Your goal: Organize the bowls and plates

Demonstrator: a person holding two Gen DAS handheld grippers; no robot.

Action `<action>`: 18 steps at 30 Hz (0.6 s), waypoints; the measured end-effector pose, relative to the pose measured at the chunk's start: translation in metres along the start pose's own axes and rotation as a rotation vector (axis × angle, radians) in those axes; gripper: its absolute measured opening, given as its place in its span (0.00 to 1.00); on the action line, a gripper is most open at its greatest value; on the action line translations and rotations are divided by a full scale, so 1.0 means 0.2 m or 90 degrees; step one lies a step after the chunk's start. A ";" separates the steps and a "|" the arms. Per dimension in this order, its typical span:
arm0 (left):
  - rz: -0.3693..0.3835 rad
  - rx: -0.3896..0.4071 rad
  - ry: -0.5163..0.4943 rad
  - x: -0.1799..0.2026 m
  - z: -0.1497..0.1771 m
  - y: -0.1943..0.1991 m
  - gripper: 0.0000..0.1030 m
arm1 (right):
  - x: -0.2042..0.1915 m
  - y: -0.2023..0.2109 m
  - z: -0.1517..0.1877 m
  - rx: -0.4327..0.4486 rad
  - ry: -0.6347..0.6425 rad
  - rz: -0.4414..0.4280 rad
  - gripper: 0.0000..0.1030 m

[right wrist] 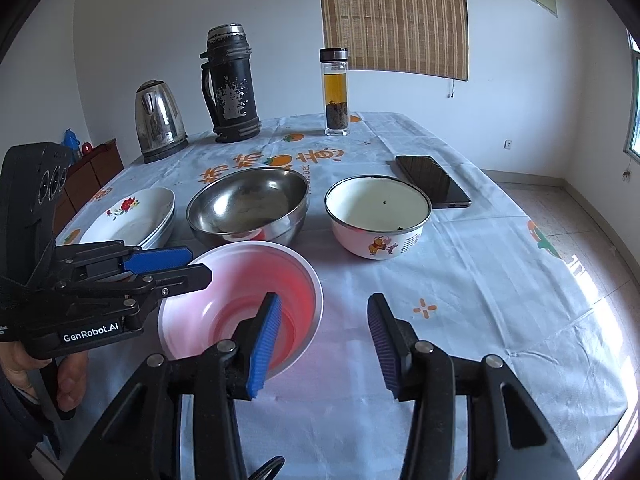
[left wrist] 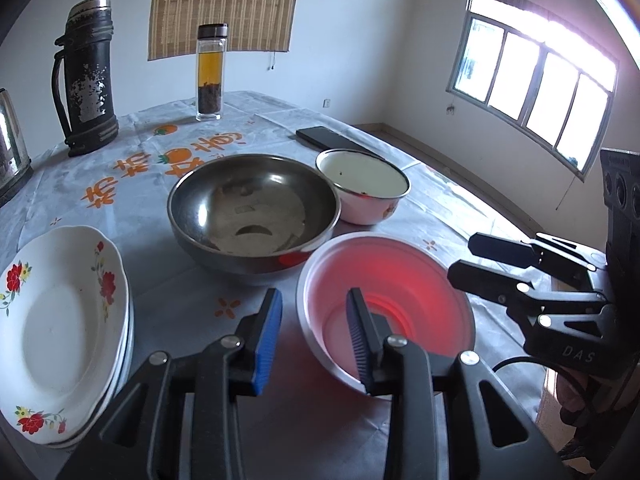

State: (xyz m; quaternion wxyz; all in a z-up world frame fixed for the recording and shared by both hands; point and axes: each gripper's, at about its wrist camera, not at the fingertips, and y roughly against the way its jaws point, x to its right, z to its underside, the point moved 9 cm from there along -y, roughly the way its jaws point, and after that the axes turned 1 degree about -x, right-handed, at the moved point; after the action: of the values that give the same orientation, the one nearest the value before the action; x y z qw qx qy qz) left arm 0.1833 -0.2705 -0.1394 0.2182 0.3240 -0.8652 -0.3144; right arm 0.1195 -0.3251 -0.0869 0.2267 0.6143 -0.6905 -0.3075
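Left gripper point(left wrist: 314, 336) – jaws spread wide, nothing clamped. In the left wrist view its right-hand pad sits over the inside of the pink plastic bowl point(left wrist: 420, 280) at lower centre, the left-hand pad outside the rim; can't tell if either pad touches it. In the right wrist view the same gripper point(right wrist: 188, 266) comes in from the left edge w/ its tips over the bowl's point(right wrist: 296, 280) near-left rim. Its body reads "GenRobot.AI".

Right gripper point(right wrist: 324, 340) – also wide open, holding nothing. Its left-hand pad overlaps the pink bowl's rim at lower centre; the right-hand pad is over bare tablecloth point(right wrist: 500, 280). Contact can't be judged. Seen at the right edge of the left wrist view point(left wrist: 464, 256), it carries "DAS" on the housing.

Other dishes: steel bowl point(left wrist: 254, 208) mid-frame, just behind the pink one; enamel bowl point(left wrist: 362, 184) beside it to the right, w/ a cartoon bear and small print too fine to read on its side point(right wrist: 378, 250). Stack of floral plates point(left wrist: 64, 332) at lower left.

Tablecloth has orange Chinese characters and fruit prints – not legible to me. Back of table: black flask point(right wrist: 232, 84), kettle point(right wrist: 158, 120), tea bottle point(right wrist: 335, 92); phone point(right wrist: 432, 180) right of centre.
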 end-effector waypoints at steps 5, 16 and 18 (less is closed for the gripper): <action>0.006 -0.002 0.001 0.00 0.00 0.00 0.25 | -0.05 -0.02 0.02 -0.010 0.017 -0.015 0.34; 0.005 -0.010 -0.022 0.05 0.02 -0.02 0.06 | -0.06 -0.05 0.04 -0.017 0.029 -0.007 0.04; 0.007 -0.010 -0.023 0.05 0.02 -0.02 0.06 | -0.05 -0.04 0.04 -0.006 0.018 0.000 0.04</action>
State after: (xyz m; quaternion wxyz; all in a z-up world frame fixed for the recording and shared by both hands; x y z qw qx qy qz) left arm 0.1747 -0.2785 -0.1434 0.2068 0.3117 -0.8684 -0.3254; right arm 0.1212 -0.3153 -0.0968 0.2390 0.6178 -0.6857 -0.3018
